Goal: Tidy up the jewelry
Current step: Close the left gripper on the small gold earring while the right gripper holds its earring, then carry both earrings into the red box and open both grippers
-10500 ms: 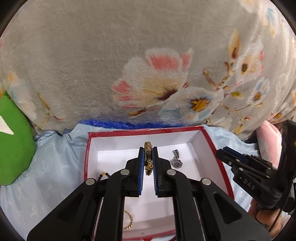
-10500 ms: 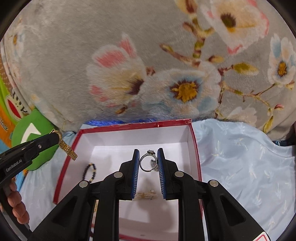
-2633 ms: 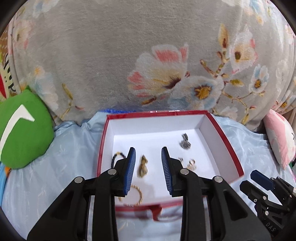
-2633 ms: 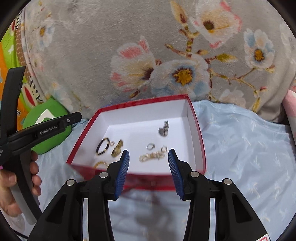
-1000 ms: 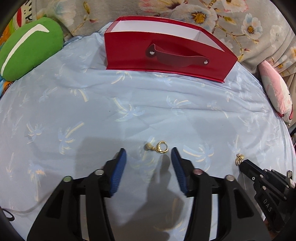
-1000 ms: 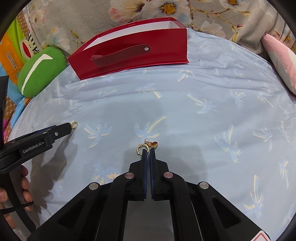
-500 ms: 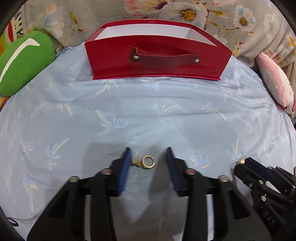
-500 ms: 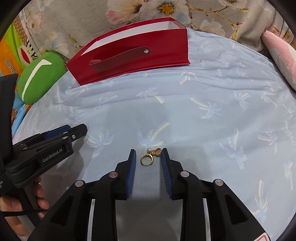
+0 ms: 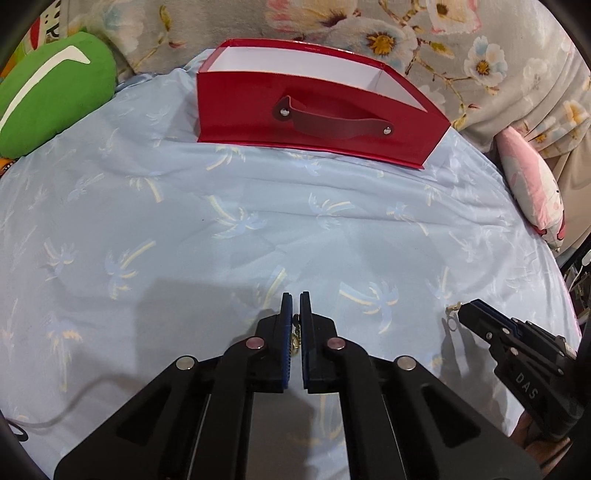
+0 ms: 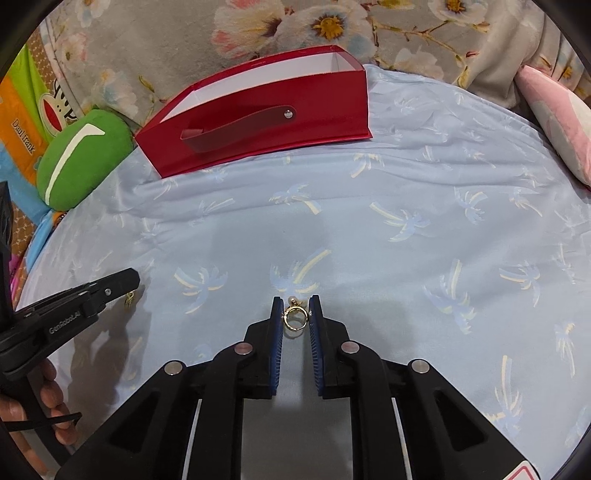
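A red jewelry box point(image 9: 306, 122) with a strap handle stands at the far side of the light blue cloth; it also shows in the right wrist view point(image 10: 266, 118). My left gripper point(image 9: 294, 306) is shut on a small gold earring point(image 9: 295, 334), low over the cloth; it also shows at the left of the right wrist view point(image 10: 129, 284) with the earring hanging under its tip. My right gripper point(image 10: 295, 306) is closed on a gold hoop earring with a pearl point(image 10: 294, 318); the hoop spans the narrow gap between the pads. It also shows in the left wrist view point(image 9: 461, 314).
A green cushion point(image 9: 51, 88) lies far left, a pink pillow point(image 9: 532, 199) far right. A floral grey blanket point(image 9: 406, 33) rises behind the box. The blue cloth point(image 9: 258, 221) with a palm print covers the surface.
Both grippers were open around their earrings half a second ago. Now the left has closed fully on its earring and the right has narrowed onto the hoop.
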`<action>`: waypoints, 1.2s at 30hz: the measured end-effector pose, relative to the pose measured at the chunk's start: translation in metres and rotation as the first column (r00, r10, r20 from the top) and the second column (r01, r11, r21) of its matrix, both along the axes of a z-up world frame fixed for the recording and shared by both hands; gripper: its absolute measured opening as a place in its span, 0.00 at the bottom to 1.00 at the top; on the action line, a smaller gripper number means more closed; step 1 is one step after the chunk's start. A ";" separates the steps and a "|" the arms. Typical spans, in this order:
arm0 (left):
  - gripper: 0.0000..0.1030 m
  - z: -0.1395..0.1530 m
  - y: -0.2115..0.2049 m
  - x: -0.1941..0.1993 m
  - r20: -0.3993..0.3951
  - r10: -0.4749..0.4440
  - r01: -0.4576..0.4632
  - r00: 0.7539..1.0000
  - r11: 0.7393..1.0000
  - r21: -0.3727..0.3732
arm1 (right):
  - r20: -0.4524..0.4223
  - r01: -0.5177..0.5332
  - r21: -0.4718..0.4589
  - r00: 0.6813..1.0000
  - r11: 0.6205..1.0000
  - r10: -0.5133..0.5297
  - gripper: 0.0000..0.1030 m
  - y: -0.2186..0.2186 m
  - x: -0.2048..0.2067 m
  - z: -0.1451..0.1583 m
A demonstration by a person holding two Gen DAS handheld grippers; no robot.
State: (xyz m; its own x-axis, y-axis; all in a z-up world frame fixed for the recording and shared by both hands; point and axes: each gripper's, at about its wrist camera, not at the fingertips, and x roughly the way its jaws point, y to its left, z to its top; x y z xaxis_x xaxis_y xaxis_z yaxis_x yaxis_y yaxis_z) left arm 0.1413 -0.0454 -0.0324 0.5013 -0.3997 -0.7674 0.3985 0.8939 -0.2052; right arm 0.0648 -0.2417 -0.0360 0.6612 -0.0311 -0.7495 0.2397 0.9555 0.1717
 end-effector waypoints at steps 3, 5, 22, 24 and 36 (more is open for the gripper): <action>0.03 0.010 0.010 -0.008 0.010 -0.001 0.001 1.000 1.000 -0.017 | 0.024 -0.004 0.004 1.000 1.000 0.004 0.12 0.000 -0.006 0.010; 0.03 0.019 0.016 -0.013 0.017 0.001 0.000 1.000 1.000 -0.030 | 0.044 -0.006 0.007 0.999 1.000 0.006 0.12 0.000 -0.010 0.020; 0.03 0.149 0.032 -0.011 0.248 0.010 0.019 0.969 0.994 -0.111 | 0.286 -0.019 -0.069 0.958 0.997 0.038 0.12 -0.010 -0.008 0.142; 0.03 0.163 0.029 -0.008 0.280 0.006 0.025 0.960 0.994 -0.108 | 0.312 -0.022 -0.086 0.949 0.996 0.048 0.12 -0.011 -0.002 0.158; 0.03 0.218 -0.003 0.041 0.439 0.005 0.010 0.899 0.999 -0.031 | 0.426 -0.038 -0.161 0.899 0.986 0.104 0.12 -0.016 0.062 0.231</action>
State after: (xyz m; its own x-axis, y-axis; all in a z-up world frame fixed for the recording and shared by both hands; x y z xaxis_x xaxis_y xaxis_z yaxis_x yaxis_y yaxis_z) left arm 0.1826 -0.0480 0.1855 0.7830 -0.4223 -0.4567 0.4573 0.8885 -0.0375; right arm 0.1265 -0.2578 0.1953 0.9230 -0.0582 -0.3804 0.1040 0.9894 0.1011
